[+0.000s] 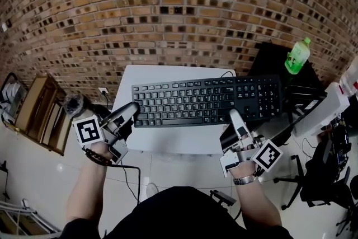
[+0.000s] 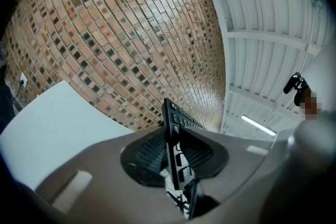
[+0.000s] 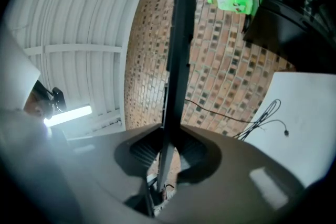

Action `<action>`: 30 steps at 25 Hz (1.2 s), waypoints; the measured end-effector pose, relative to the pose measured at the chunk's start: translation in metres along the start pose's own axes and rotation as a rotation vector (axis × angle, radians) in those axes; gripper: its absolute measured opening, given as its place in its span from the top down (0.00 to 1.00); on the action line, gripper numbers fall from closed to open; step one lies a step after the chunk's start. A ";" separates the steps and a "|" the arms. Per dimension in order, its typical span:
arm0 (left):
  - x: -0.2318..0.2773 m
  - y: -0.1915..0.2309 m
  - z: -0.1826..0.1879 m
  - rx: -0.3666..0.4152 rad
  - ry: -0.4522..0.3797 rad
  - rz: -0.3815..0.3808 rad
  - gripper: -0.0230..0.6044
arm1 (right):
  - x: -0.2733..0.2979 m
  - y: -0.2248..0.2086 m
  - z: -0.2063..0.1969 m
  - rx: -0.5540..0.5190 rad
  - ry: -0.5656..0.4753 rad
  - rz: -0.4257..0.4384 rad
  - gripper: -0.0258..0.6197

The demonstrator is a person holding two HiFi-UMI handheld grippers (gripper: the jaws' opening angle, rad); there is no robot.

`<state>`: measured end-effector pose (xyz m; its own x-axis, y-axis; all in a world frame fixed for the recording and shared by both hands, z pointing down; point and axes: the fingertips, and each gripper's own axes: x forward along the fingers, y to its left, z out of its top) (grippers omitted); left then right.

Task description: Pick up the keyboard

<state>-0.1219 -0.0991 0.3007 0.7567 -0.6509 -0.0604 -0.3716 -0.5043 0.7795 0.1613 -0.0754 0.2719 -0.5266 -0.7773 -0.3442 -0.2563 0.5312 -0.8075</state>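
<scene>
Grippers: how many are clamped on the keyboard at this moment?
2. The left gripper clamps the keyboard at its near-left corner. The right gripper clamps its near edge, toward the right. Each gripper view shows the keyboard's edge pinched between the jaws.

A small white table [image 1: 168,141] stands against the brick wall [image 1: 179,8]. In the head view the keyboard [image 1: 207,101] covers most of its top, leaving a bare strip along the near edge and at the far left corner. A thin black cable [image 3: 262,118] lies on the table's far right corner, curling across the white surface with its end loose. Just to the right is a black desk [image 1: 268,61], and a green bottle [image 1: 297,56] stands on it. The floor [image 1: 33,176] is pale and glossy. On it, left of the table, sits a wooden crate [image 1: 42,112], and at the far right the legs of an office chair [image 1: 319,176].
</scene>
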 end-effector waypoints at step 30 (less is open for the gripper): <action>-0.050 -0.003 0.008 0.002 -0.007 -0.031 0.83 | -0.004 0.032 -0.046 -0.041 0.000 0.001 0.84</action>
<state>-0.1627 -0.0699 0.2967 0.7639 -0.6392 -0.0888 -0.3493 -0.5252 0.7760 0.1184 -0.0395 0.2692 -0.5266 -0.7767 -0.3456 -0.2888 0.5458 -0.7866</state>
